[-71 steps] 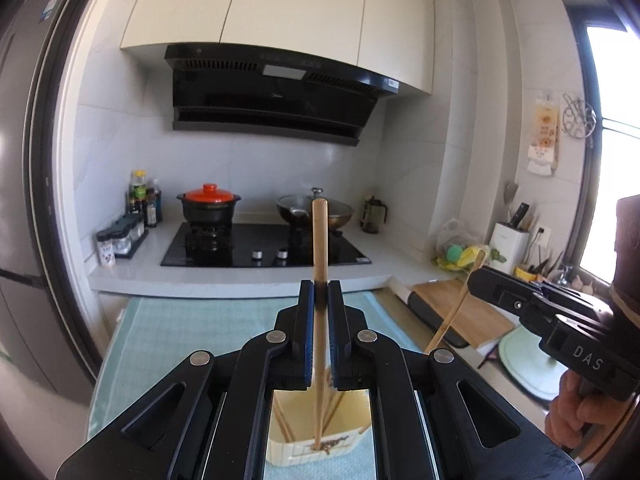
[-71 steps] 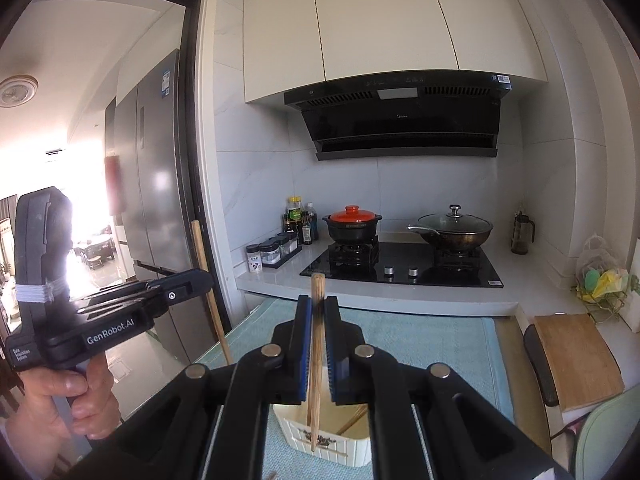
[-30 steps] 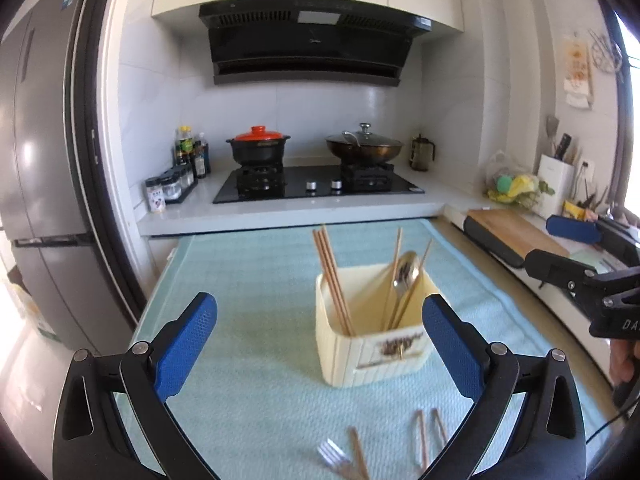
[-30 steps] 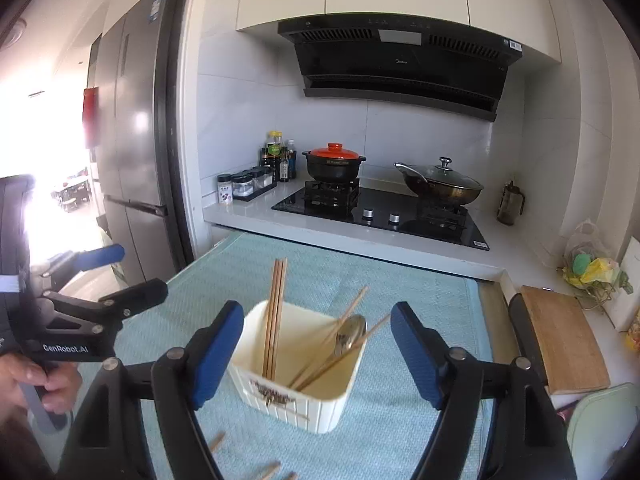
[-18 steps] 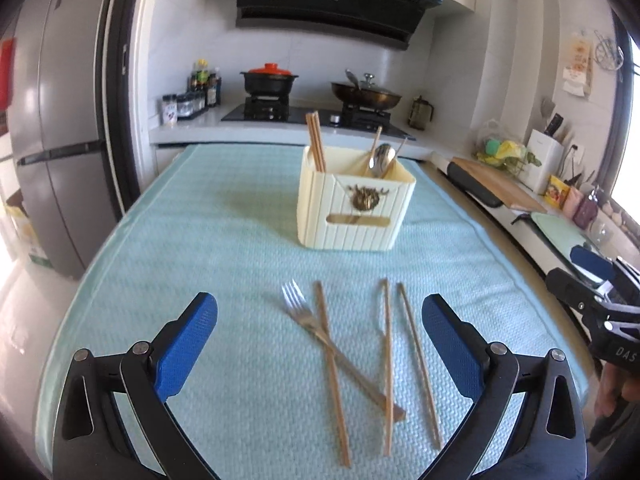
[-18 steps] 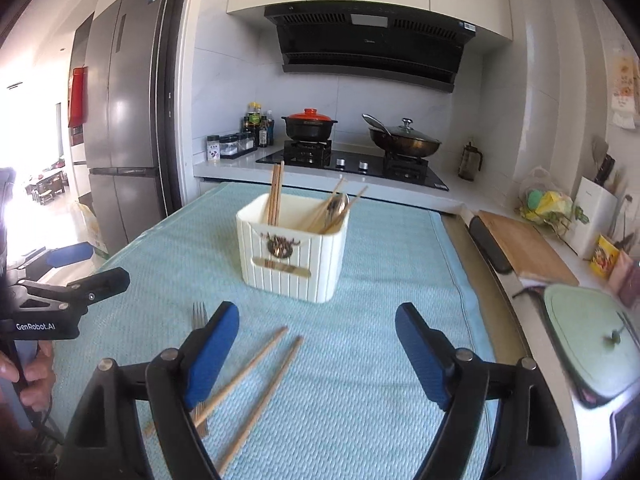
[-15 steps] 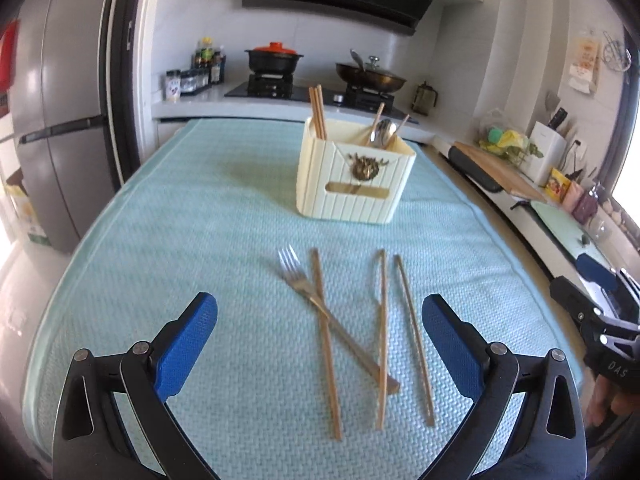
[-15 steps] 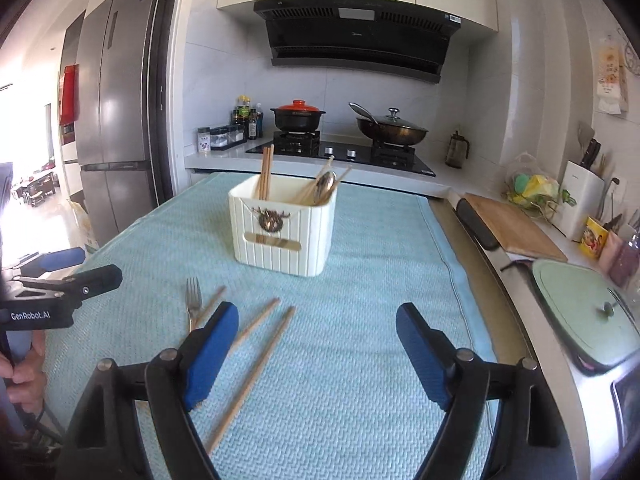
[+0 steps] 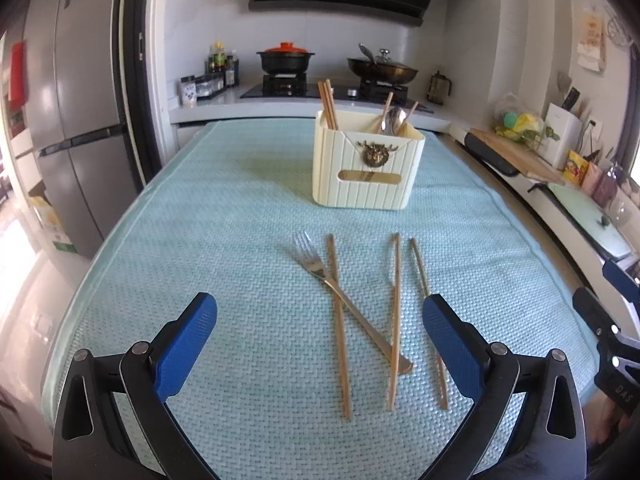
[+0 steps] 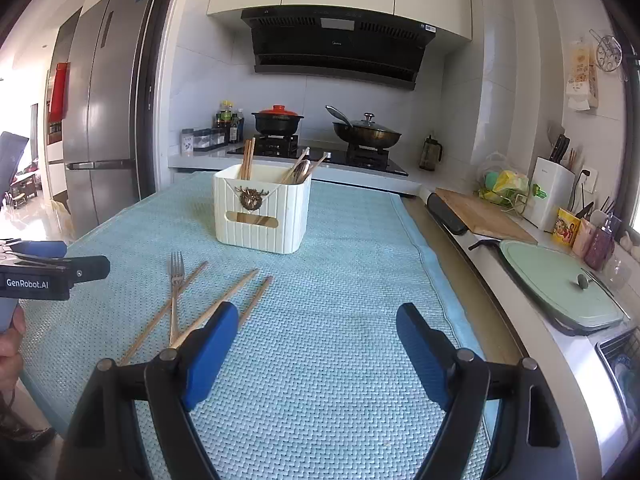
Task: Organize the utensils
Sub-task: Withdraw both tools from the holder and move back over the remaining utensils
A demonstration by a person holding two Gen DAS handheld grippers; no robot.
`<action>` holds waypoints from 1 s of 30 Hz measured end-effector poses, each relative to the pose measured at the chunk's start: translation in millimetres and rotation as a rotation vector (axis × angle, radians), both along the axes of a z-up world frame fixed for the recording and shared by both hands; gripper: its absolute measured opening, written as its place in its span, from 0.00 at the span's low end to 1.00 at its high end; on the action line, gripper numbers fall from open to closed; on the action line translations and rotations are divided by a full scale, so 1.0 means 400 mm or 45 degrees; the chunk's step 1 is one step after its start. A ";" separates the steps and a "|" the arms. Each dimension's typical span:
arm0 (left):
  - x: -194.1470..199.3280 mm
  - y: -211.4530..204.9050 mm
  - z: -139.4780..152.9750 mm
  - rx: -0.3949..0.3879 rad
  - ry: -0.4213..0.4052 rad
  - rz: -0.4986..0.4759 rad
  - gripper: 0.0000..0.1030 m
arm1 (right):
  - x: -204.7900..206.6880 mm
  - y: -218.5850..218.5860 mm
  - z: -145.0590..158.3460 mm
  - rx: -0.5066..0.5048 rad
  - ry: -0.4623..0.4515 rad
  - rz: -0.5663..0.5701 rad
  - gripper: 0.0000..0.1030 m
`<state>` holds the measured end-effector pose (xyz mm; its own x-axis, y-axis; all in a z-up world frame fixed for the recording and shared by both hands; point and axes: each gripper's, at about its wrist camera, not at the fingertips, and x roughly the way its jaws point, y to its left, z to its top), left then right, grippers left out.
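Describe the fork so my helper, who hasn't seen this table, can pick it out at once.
On the light blue mat, in front of the cream utensil box, a few loose utensils lie together. The fork is the only metal one, silver with tines toward the box, lying slantwise across two of the wooden chopsticks.

- right gripper jaws wide apart, nothing between, over teal mat
- fork crossing loose chopsticks, left of it
- cream holder with chopsticks, spoon
- left gripper at left edge
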<state>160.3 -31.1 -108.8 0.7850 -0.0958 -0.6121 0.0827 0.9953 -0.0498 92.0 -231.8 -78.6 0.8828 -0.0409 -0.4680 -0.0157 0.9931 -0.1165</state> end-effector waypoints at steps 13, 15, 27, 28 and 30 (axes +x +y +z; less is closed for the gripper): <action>-0.010 -0.023 -0.024 0.096 -0.058 0.011 0.99 | 0.014 0.013 -0.039 -0.012 0.054 -0.014 0.81; -0.011 -0.026 -0.020 0.101 -0.074 0.003 0.99 | 0.018 0.012 -0.042 -0.004 0.062 -0.019 0.81; 0.004 -0.005 -0.058 0.042 0.026 -0.045 0.99 | 0.029 0.002 -0.050 0.027 0.093 -0.044 0.81; 0.007 0.003 -0.068 0.032 0.038 -0.038 0.99 | 0.027 0.001 -0.049 0.032 0.093 -0.046 0.81; 0.016 0.015 -0.090 0.050 0.068 -0.018 0.99 | 0.025 -0.004 -0.052 0.044 0.099 -0.048 0.81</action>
